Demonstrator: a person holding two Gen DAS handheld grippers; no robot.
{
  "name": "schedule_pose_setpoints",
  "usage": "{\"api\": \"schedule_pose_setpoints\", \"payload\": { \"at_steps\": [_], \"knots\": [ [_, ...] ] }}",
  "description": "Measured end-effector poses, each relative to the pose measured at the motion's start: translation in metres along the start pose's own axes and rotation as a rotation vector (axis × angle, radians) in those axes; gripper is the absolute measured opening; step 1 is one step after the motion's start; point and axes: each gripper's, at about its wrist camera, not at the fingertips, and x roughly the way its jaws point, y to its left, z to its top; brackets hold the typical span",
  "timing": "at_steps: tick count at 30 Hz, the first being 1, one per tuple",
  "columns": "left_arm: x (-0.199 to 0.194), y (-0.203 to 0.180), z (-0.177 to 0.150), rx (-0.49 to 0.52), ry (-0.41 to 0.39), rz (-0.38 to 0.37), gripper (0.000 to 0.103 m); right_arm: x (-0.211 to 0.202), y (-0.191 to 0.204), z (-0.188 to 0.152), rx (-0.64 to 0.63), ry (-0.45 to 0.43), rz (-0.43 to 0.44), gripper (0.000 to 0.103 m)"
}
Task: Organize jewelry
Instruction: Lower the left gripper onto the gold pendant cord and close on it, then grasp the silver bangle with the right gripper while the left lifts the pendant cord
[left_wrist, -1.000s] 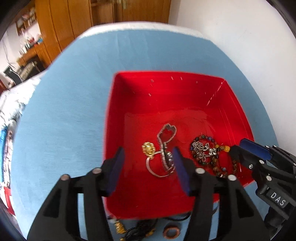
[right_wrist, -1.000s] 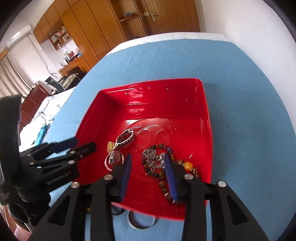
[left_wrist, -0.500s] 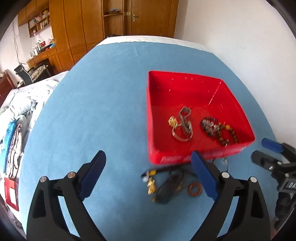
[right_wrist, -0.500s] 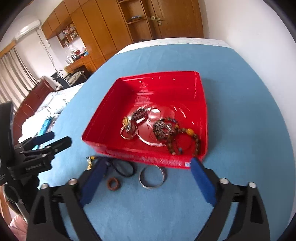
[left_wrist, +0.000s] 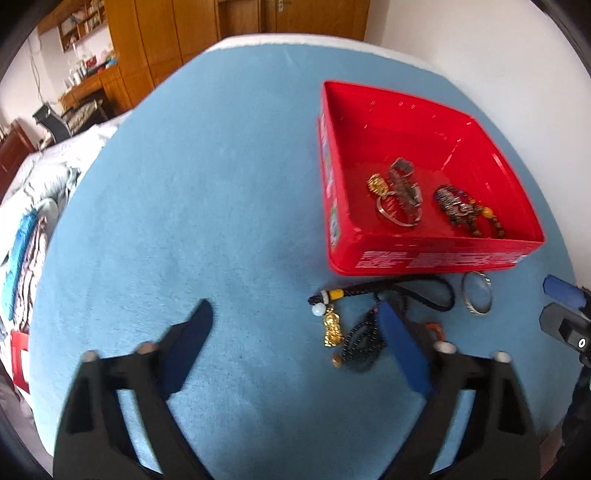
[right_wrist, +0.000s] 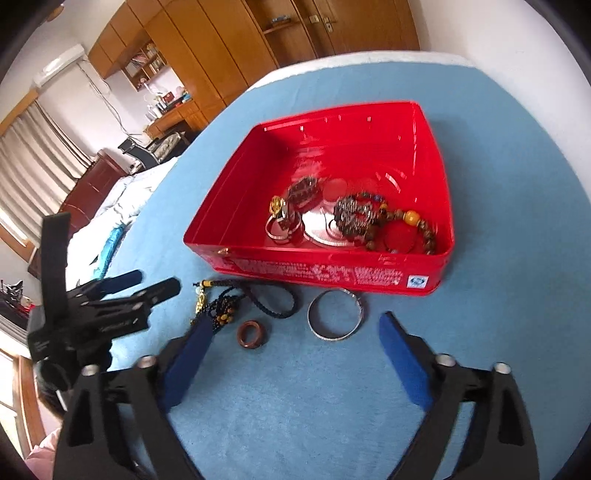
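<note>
Blue cloth (right_wrist: 498, 184) bears a glossy red tin (right_wrist: 439, 184) (beads inside); both claws, just narrowing, gape empty.

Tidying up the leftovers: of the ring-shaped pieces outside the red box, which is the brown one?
The small brown ring; the silver bangle beside it is larger and shiny.

We see the box (right_wrist: 321, 269) on the cloth (right_wrist: 498, 184), beads (right_wrist: 373, 218) and rings (right_wrist: 282, 230) in it; before it lie a cord (right_wrist: 273, 299), ring (right_wrist: 252, 334) and bangle (right_wrist: 335, 314).
</note>
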Motion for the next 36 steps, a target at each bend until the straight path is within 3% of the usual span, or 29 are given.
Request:
{"api": "schedule_pose_setpoints", "payload": {
  "at_steps": [4, 6, 10, 14, 21, 24, 36],
  "knots": [
    [0.03, 0.002, 0.002, -0.01, 0.089, -0.022, 0.063, 0.012, -0.003, -0.002, 0.013, 0.029, 0.006, 0.062],
    [0.038, 0.001, 0.002, -0.008, 0.104, -0.016, 0.054, 0.016, -0.004, -0.004, 0.012, 0.038, 0.009, 0.056],
    [0.045, -0.004, 0.003, 0.014, 0.107, -0.004, 0.053, 0.027, -0.003, -0.007, 0.003, 0.063, 0.004, 0.048],
    [0.05, -0.01, 0.005, 0.036, 0.103, 0.011, 0.049, 0.035, -0.006, -0.009, 0.017, 0.081, -0.006, 0.048],
    [0.052, -0.022, 0.009, 0.073, 0.108, -0.013, 0.02, 0.038, -0.008, -0.01, 0.025, 0.088, -0.002, 0.048],
    [0.05, -0.021, 0.009, 0.068, 0.101, -0.017, 0.013, 0.04, -0.008, -0.011, 0.027, 0.09, -0.004, 0.048],
    [0.036, 0.002, 0.004, -0.021, 0.071, -0.046, 0.013, 0.051, -0.017, -0.008, 0.053, 0.099, -0.051, 0.048]
  ]
}}
